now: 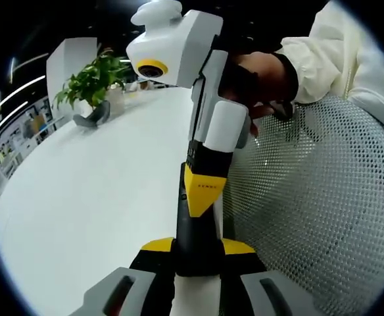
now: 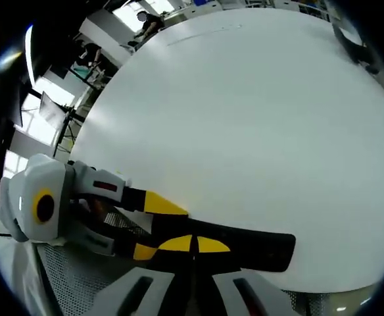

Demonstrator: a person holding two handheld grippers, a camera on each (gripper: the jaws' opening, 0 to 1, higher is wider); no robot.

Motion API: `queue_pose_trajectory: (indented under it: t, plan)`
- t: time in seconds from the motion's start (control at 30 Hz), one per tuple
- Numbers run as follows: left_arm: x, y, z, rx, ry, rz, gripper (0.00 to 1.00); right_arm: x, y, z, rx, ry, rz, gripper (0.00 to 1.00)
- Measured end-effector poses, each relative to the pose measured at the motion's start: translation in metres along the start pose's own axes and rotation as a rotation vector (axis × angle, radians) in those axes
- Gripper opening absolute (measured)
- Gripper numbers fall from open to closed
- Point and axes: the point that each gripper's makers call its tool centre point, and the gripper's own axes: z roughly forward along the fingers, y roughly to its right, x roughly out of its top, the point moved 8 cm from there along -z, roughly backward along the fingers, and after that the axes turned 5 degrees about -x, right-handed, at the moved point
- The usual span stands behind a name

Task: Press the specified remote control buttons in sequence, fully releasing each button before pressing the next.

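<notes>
Smooth, matt white table (image 2: 244, 131); beside it a chair of pale open mesh (image 1: 323, 197) (woven cloth, seemingly); glossy black plastic remote control (image 2: 244, 247).

An office — long white table (image 1: 93, 191), potted plant (image 1: 90, 89), shelving (image 1: 14, 135) and mesh chair (image 1: 323, 197).

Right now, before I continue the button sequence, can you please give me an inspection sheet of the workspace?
Surface: white table, bare around the grippers.
Job's things: black remote control, held over the table edge; its buttons cannot be made out.
Clutter: potted plant at the table's far side, apart from the work.
Grippers: left gripper is clamped on the remote control; right gripper has its yellow tips together, resting on the remote control. A gloved hand holds the right gripper.
Cables: nothing seen.
Surroundings: white mesh chair beside the table; office shelves beyond it.
</notes>
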Motion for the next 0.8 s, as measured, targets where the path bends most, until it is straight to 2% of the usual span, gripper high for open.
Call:
queue_pose_trajectory:
  t: [0.17,0.37,0.67,0.8]
  plan:
    - [0.0003,0.0001,-0.0001,0.000,-0.002,-0.002,0.24,0.0004,0.0033,0.0004,0.013,0.000,0.075,0.00]
    - [0.0006,-0.0002,0.0002,0.000,-0.005,-0.004,0.24,-0.0001,-0.0035,0.0005,-0.045,0.007,0.056,0.00]
    - [0.0015,0.0001,0.0015,0.004,-0.006,0.004,0.25,-0.0010,-0.0020,-0.0019,-0.041,0.019,0.060,0.00]
    - [0.0020,0.0002,0.0014,0.003,-0.008,0.005,0.25,-0.0017,0.0021,-0.0047,-0.065,0.026,0.074,0.00]
